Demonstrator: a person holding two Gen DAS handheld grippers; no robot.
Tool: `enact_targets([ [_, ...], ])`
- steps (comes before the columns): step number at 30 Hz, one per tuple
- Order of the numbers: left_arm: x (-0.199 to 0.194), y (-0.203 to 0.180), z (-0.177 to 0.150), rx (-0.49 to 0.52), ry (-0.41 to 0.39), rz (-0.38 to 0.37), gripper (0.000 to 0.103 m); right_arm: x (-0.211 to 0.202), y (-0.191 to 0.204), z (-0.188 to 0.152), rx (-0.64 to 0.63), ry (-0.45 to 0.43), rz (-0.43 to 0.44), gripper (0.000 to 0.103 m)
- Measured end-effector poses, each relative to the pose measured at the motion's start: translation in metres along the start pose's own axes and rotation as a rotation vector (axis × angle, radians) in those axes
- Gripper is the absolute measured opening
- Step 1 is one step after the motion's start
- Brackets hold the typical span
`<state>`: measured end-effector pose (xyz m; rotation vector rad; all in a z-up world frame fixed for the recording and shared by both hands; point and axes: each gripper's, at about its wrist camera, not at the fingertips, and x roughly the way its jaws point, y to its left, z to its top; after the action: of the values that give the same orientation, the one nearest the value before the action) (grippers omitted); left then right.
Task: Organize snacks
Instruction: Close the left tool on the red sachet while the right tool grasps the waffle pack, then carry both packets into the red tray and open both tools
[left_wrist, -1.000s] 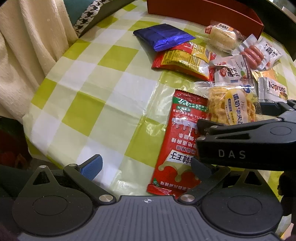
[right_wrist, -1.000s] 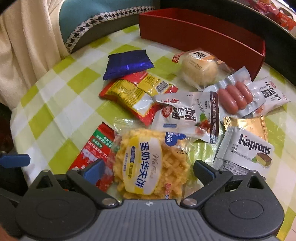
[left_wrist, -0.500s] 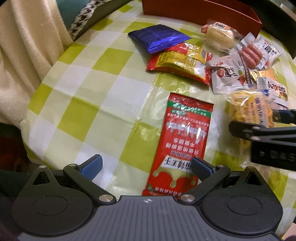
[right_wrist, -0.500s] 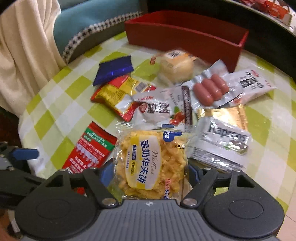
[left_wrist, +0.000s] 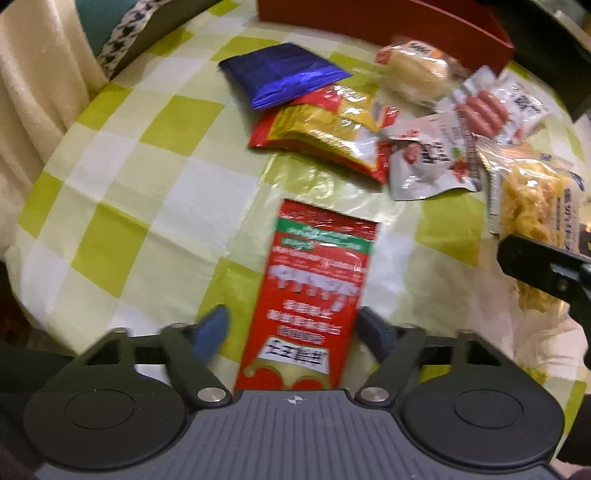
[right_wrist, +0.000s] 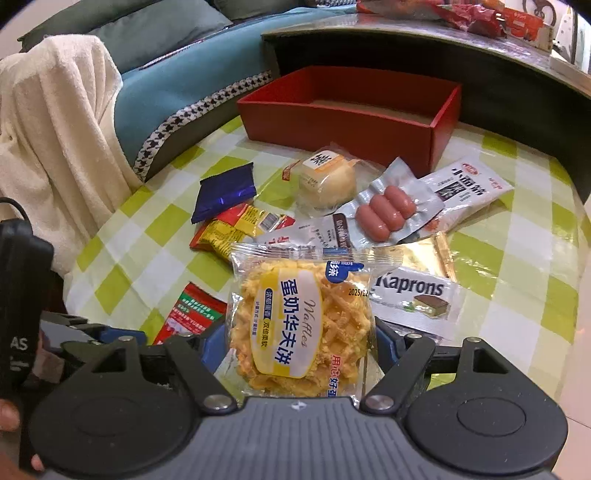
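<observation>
A long red sachet (left_wrist: 314, 295) lies flat on the green-checked tablecloth (left_wrist: 147, 177). My left gripper (left_wrist: 293, 328) points down over its near end with the sachet between its jaws, which are closing; a gap still shows beside the left blue pad (left_wrist: 214, 332). My right gripper (right_wrist: 295, 343) is shut on a clear packet of yellow waffle (right_wrist: 299, 314) and holds it above the table. The open red box (right_wrist: 332, 125) stands at the far side of the table, beyond the snacks.
Loose snacks lie between the grippers and the box: a blue packet (right_wrist: 225, 192), a yellow-red packet (left_wrist: 325, 125), a wrapped bun (right_wrist: 327, 177), sausages (right_wrist: 384, 212), a Kaprons bar (right_wrist: 413, 295). A cream blanket (right_wrist: 55, 147) hangs past the table's left edge.
The right gripper closed on the waffle packet and lifted it up off the table. The left gripper shifted over the red sachet and its jaws narrowed around it.
</observation>
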<state>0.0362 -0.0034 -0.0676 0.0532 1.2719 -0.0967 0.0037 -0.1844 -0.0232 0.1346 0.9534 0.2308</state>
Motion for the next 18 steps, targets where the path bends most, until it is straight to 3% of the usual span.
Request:
enact_targets([
  [10, -0.008, -0.001, -0.002, -0.008, -0.01, 0.022, 0.057, -0.026, -0.002, -0.002, 0.01, -0.065, -0.005, 0.079],
  [18, -0.026, 0.007, 0.008, -0.034, -0.06, 0.009, 0.055, -0.031, -0.002, 0.005, 0.021, -0.087, 0.004, 0.079],
])
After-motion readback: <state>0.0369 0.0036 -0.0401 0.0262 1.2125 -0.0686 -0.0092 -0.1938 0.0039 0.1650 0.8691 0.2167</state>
